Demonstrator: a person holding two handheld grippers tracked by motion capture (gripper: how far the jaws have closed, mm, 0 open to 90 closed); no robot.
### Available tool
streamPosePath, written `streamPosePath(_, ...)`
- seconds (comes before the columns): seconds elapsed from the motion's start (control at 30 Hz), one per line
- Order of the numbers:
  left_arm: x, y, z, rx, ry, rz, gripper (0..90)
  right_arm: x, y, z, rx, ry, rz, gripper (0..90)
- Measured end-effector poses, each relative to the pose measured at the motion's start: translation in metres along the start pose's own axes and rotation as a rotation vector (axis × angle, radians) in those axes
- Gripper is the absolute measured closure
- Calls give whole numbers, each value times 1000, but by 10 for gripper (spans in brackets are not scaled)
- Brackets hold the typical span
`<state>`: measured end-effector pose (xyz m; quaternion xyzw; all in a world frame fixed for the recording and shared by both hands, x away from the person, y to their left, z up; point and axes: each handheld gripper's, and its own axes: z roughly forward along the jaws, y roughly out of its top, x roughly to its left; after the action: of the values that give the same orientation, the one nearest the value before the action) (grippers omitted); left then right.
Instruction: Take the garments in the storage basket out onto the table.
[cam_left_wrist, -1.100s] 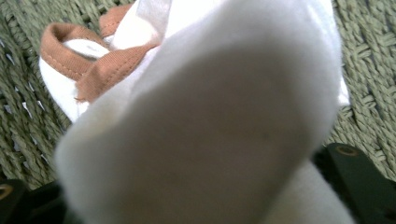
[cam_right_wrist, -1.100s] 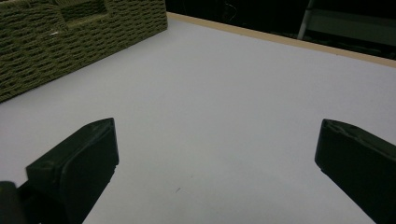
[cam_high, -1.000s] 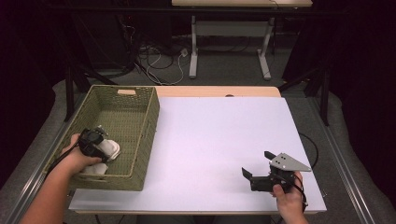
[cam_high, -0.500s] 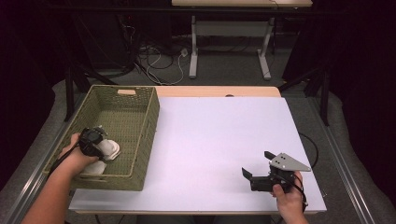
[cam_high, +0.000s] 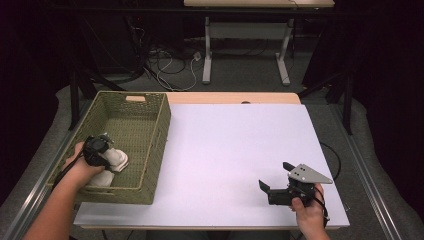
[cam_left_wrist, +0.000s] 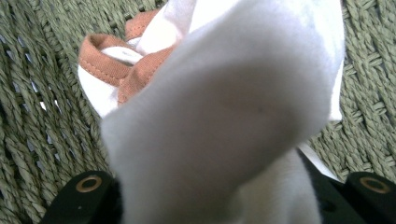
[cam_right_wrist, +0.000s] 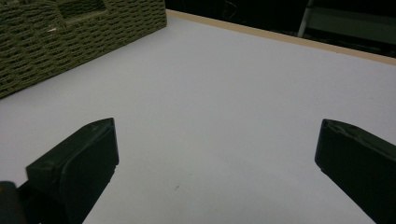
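High view: the left gripper (cam_high: 107, 156) is lowered inside the green woven rectangular basket (cam_high: 150, 145), near its front wall; its jaws, just closing, are pinched on the white cloth with brown trim (cam_high: 118, 160).

Left gripper view: the cloth (cam_left_wrist: 224, 116) is bunched between the jaws.

Right gripper view: the right gripper (cam_right_wrist: 215, 163) is spread over the bare white table (cam_right_wrist: 210, 88).

Left gripper (cam_high: 102, 150) clamped shut, right gripper (cam_high: 277, 186) wide.

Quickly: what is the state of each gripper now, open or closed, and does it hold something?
Left gripper: jaws have just been closing, now shut on the white cloth inside the basket.
Right gripper: open, holding nothing, over the table.
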<state>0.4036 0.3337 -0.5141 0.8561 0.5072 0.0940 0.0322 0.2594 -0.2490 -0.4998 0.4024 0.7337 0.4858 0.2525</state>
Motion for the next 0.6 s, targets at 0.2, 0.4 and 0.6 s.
streamPosePath(0.2,1,-1,-1,-14,-17,-34,767,0,0,0,2,1,1,0)
streamPosePath(0.4,3,-1,-3,-29,-21,-42,771,0,0,1,3,1,5,0)
streamPosePath(0.6,5,-2,-6,-55,-38,-71,773,0,-1,1,8,1,2,0)
